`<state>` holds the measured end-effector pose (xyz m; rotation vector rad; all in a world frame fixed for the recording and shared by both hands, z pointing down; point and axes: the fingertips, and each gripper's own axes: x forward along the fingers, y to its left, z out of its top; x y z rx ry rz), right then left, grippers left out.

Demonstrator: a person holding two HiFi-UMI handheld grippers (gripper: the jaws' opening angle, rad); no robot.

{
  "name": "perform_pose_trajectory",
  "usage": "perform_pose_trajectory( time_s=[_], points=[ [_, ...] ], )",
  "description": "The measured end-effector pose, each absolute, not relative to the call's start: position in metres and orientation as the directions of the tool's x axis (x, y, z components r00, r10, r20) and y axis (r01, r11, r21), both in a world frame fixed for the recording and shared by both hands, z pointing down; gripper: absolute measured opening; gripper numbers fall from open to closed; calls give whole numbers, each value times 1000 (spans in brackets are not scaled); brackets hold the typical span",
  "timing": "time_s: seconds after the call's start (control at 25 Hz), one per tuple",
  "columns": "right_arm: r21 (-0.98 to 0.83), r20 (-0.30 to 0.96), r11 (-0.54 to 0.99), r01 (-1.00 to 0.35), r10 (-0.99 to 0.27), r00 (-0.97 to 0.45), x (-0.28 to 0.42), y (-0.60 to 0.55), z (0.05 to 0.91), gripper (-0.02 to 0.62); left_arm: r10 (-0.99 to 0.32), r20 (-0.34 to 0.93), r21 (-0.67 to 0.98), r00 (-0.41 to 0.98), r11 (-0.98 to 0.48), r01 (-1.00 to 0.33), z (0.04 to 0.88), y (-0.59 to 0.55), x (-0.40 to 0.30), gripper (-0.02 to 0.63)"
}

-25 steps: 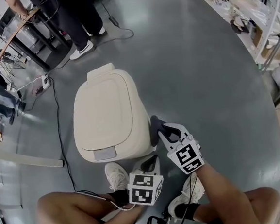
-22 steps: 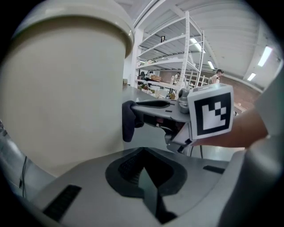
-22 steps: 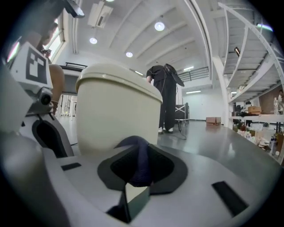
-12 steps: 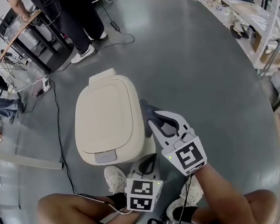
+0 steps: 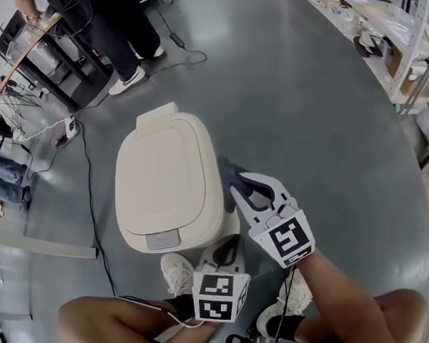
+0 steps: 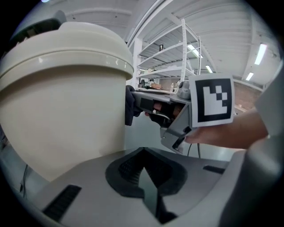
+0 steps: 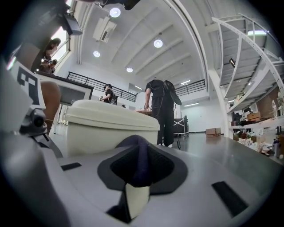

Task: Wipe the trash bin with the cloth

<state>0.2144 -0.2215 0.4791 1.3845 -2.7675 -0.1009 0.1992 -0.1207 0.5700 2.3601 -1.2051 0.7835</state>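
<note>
A cream bin (image 5: 167, 179) with its lid closed stands on the grey floor (image 5: 306, 107), just ahead of the person's white shoe (image 5: 180, 271). The right tool (image 5: 240, 189) is clenched on a dark cloth (image 5: 228, 175) and holds it against the bin's right side, just under the lid's edge. In the right gripper view the cloth (image 7: 138, 162) is a fold pinched between the jaws and bulging out above them, with the bin (image 7: 111, 126) close behind and to the left. The left gripper view shows the same contact from the side: the cloth (image 6: 129, 105) touches the bin's wall (image 6: 62, 106), with the right tool's marker cube (image 6: 213, 99) behind it.

The left tool (image 5: 226, 251) sits low, near the bin's front right corner and just below the right tool. Its jaws are closed together with nothing between them, and they point up at the bin's side; whether they touch it cannot be told.

A black cable (image 5: 89, 193) runs along the floor left of the bin. Beyond the bin a person in dark trousers (image 5: 124, 33) stands next to a round counter (image 5: 32, 45). Shelves (image 5: 404, 31) line the right edge of the room
</note>
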Motion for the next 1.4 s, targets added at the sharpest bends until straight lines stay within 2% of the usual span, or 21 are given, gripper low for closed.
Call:
perform_pose_trajectory(
  time_s=[0.52,1.4],
  points=[
    [-3,85,574,-819,-816,-572,215,-227,531,66,-541,704,78,460,-585,-807,614,-115,201,-3],
    [-70,306,571,-818,-768,-562,209,-232,630,66,-465,759,136,456,-572,-809,646,-114,194,-3]
  ],
)
